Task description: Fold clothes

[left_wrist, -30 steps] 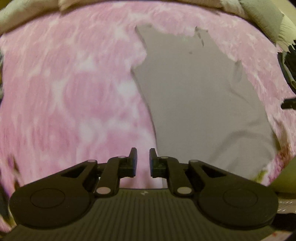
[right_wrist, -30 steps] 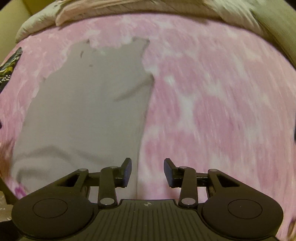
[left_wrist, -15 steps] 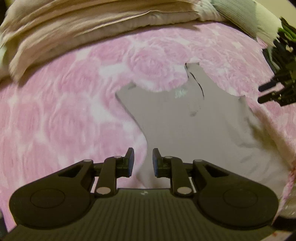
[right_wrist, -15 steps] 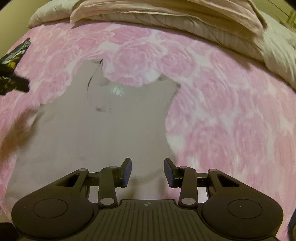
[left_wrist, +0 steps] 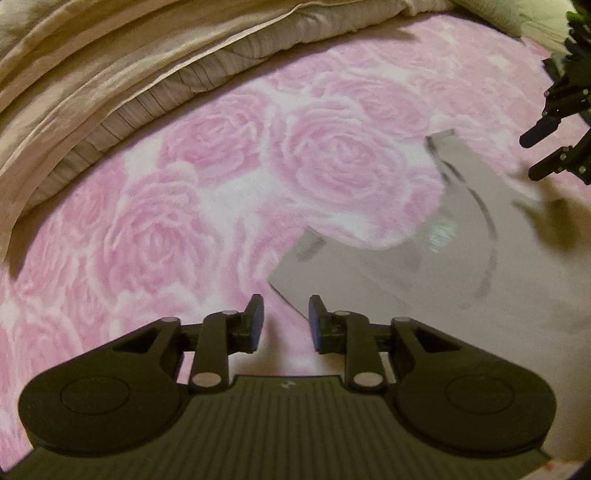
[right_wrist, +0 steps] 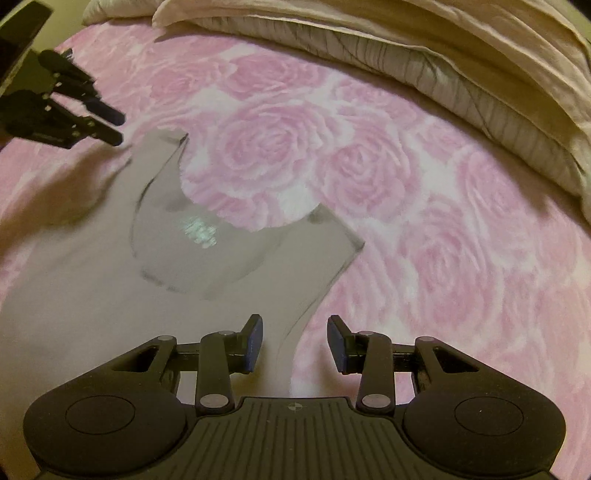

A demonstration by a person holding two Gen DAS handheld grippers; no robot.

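A grey sleeveless top [left_wrist: 480, 295] [right_wrist: 110, 295] lies flat on the pink rose-patterned blanket [left_wrist: 184, 240] [right_wrist: 443, 240], neckline toward the far side. My left gripper [left_wrist: 283, 321] is open, just above the edge of the top's left shoulder strap [left_wrist: 295, 269], with nothing between its fingers. My right gripper [right_wrist: 295, 339] is open over the armhole edge below the right shoulder strap [right_wrist: 332, 243], holding nothing. Each view also shows the other gripper: the right gripper [left_wrist: 532, 155] at the far right, the left gripper [right_wrist: 118, 128] at the upper left, both hovering near the straps.
A folded beige duvet [left_wrist: 129, 74] [right_wrist: 461, 74] is piled along the far side of the blanket. A pale pillow corner [left_wrist: 517, 18] shows at the top right of the left wrist view. The rose blanket spreads out around the top on both sides.
Both grippers have travelled up along the top's sides to its shoulder straps. The left gripper's jaws have opened wider. The top itself lies as before.
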